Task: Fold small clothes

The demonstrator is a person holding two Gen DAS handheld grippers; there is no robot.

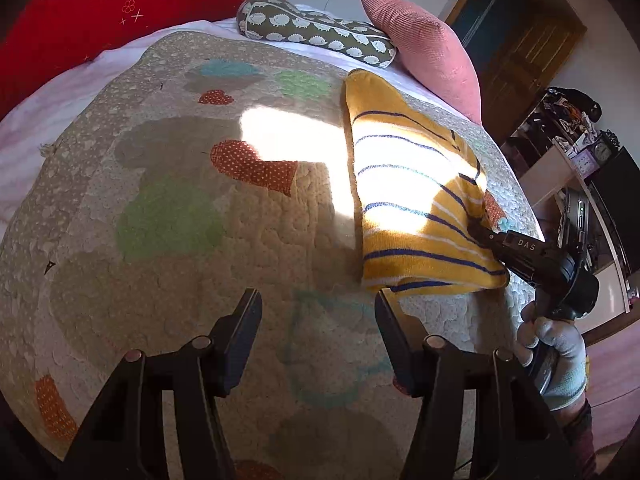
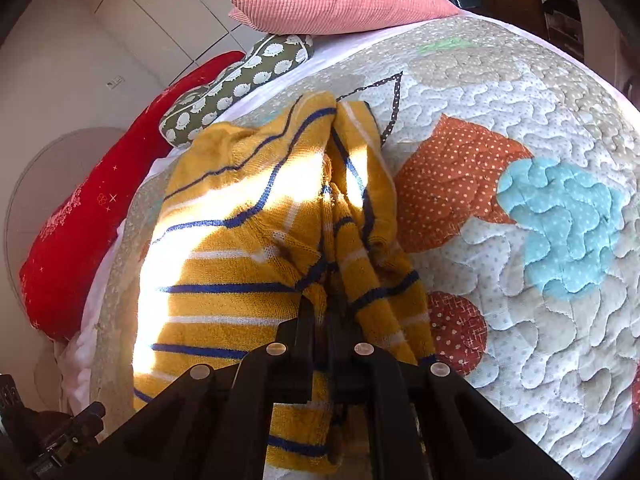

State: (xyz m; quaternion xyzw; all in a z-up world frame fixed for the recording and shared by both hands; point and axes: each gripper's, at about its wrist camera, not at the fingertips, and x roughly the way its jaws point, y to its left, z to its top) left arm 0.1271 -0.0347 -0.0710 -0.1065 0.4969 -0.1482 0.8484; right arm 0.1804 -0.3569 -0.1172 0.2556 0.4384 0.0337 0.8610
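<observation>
A small yellow sweater point(image 1: 416, 208) with blue and white stripes lies partly folded on a patchwork quilt point(image 1: 180, 216). My left gripper point(image 1: 318, 300) is open and empty, hovering above the quilt just left of the sweater's near corner. My right gripper point(image 1: 478, 226) reaches in from the right and is shut on the sweater's right edge. In the right wrist view the sweater point(image 2: 240, 240) fills the middle and my right gripper point(image 2: 324, 308) pinches a bunched fold of the knit between closed jaws.
A red pillow point(image 1: 100, 24), a green patterned bolster point(image 1: 320, 32) and a pink cushion point(image 1: 424, 44) lie along the far edge of the bed. Shelves and a desk point(image 1: 572, 168) stand to the right. The quilt point(image 2: 520, 200) extends right of the sweater.
</observation>
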